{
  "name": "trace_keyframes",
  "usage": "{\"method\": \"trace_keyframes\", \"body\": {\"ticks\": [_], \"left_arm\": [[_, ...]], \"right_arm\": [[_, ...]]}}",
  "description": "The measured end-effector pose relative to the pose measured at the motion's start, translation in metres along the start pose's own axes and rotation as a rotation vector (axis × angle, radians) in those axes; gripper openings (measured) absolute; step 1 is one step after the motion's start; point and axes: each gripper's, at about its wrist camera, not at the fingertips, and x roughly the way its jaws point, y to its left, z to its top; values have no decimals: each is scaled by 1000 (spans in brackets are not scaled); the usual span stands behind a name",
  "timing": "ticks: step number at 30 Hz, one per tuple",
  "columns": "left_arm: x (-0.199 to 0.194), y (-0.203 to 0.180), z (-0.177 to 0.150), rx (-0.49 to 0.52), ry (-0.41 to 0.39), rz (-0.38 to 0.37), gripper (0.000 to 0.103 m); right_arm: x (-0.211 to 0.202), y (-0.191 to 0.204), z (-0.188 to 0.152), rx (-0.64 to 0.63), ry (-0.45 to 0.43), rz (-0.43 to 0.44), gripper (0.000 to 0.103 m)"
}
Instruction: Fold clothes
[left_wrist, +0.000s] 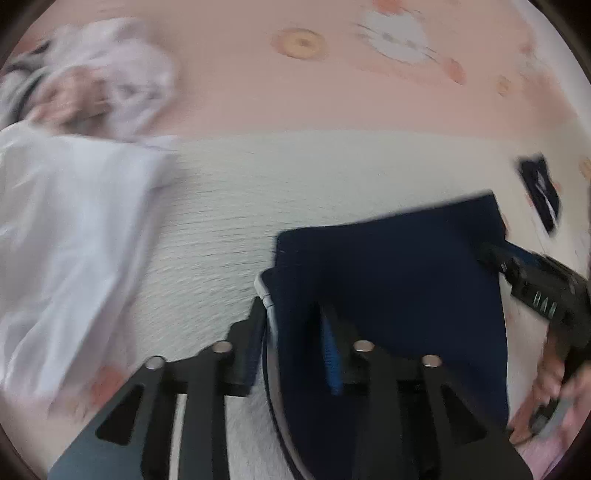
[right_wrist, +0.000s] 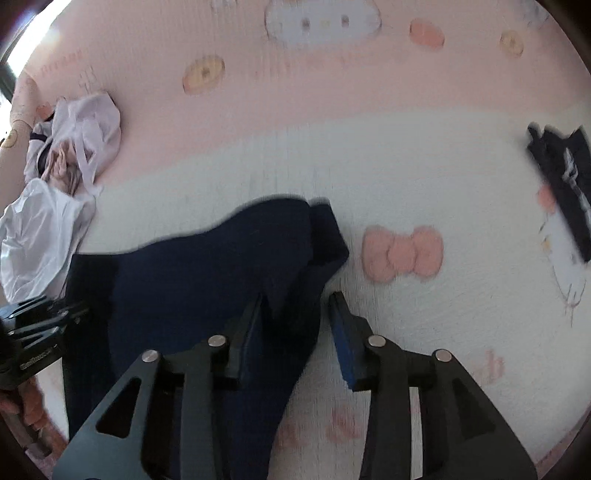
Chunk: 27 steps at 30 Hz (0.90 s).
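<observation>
A navy garment (left_wrist: 388, 266) with a white trim edge lies folded on the pink-and-white printed bedsheet (left_wrist: 295, 184). My left gripper (left_wrist: 291, 317) stands open over the garment's left edge, with the trim and cloth between its fingers and the pads apart from it. In the right wrist view the same navy garment (right_wrist: 203, 277) spreads to the left. My right gripper (right_wrist: 297, 302) is open over its right edge, with a gap showing beside the blue pad of the right finger (right_wrist: 343, 332). The picture is blurred.
A white garment (left_wrist: 66, 240) lies at the left, with a crumpled pile of pale clothes (left_wrist: 103, 81) behind it. A small dark folded item (right_wrist: 565, 177) rests at the far right. A pink bow print (right_wrist: 402, 253) marks the sheet. A person's hand (left_wrist: 554, 387) holds the other gripper.
</observation>
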Motion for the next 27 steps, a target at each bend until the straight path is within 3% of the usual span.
{"method": "trace_keyframes", "body": {"ticks": [3,4,6,9,11,12,15,18,21,23,25,27], "left_arm": [[-37,-12,-7,18,-150,7,38],[-39,-21,-9,67,-164,2,39],[-36,-42,-14,184,-167,-17,39],[-7,-62,-21,271,-94,-27,39],[15,-60,-21,276,-38,7,39],[18,-54,-22,266,-38,-2,39],[12,-33,-18,176,-47,1,37],[-1,-21,-13,116,-104,-15,37],[-3,-33,-12,169,-134,-53,37],[7,-40,-12,202,-101,-57,37],[25,-40,-9,208,-48,1,36],[22,-33,-5,171,-69,-12,36]], "right_arm": [[-18,19,2,-74,-98,-93,48],[-26,25,2,-97,-132,-109,48],[-41,37,0,-136,-184,-61,48],[-25,44,-8,-158,-69,80,47],[-3,46,-14,-170,25,105,46],[9,44,-14,-180,57,61,46],[16,33,-9,-148,34,-3,46],[7,28,-3,-133,-49,-86,43],[3,32,-2,-135,-74,-65,46],[9,32,-6,-166,-21,-30,46],[18,34,-11,-187,16,-57,44],[18,27,-8,-145,8,-31,41]]}}
